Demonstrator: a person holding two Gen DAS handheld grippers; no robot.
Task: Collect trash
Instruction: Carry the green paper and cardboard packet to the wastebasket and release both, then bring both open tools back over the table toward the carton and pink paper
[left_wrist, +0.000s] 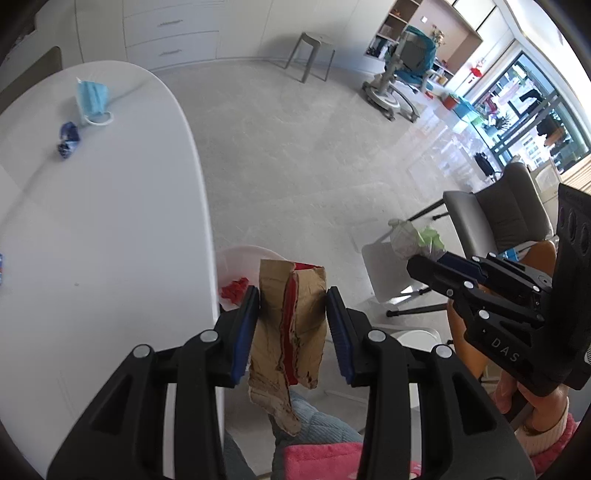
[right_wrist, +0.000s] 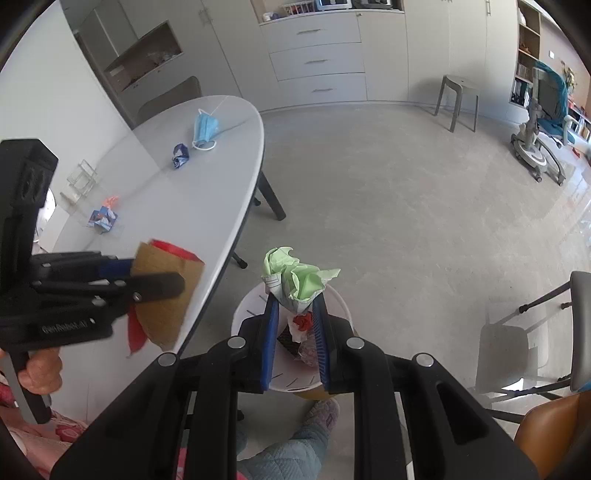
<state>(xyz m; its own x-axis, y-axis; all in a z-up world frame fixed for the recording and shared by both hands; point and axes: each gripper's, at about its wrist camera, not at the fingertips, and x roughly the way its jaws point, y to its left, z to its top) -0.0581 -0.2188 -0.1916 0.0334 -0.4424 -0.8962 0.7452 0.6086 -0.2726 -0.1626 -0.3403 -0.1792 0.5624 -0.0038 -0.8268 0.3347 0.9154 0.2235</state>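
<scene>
My left gripper (left_wrist: 291, 295) is shut on a torn brown and red cardboard scrap (left_wrist: 288, 325), held off the table edge beside the white trash bin (left_wrist: 236, 258); the scrap also shows in the right wrist view (right_wrist: 166, 291). My right gripper (right_wrist: 295, 306) is shut on a crumpled green and white paper wad (right_wrist: 295, 278), held right above the bin (right_wrist: 251, 314), which holds red and dark scraps. On the white table (left_wrist: 110, 221) lie a blue face mask (left_wrist: 90, 98), a crumpled blue wrapper (left_wrist: 68, 138) and a small blue and orange carton (right_wrist: 103, 218).
A grey chair (right_wrist: 517, 350) stands right of the bin and an orange seat (right_wrist: 554, 424) nearer me. A grey stool (right_wrist: 458, 99) and a teal desk chair (right_wrist: 546, 118) stand across the open floor. A clear holder (right_wrist: 83, 177) sits on the table's far side.
</scene>
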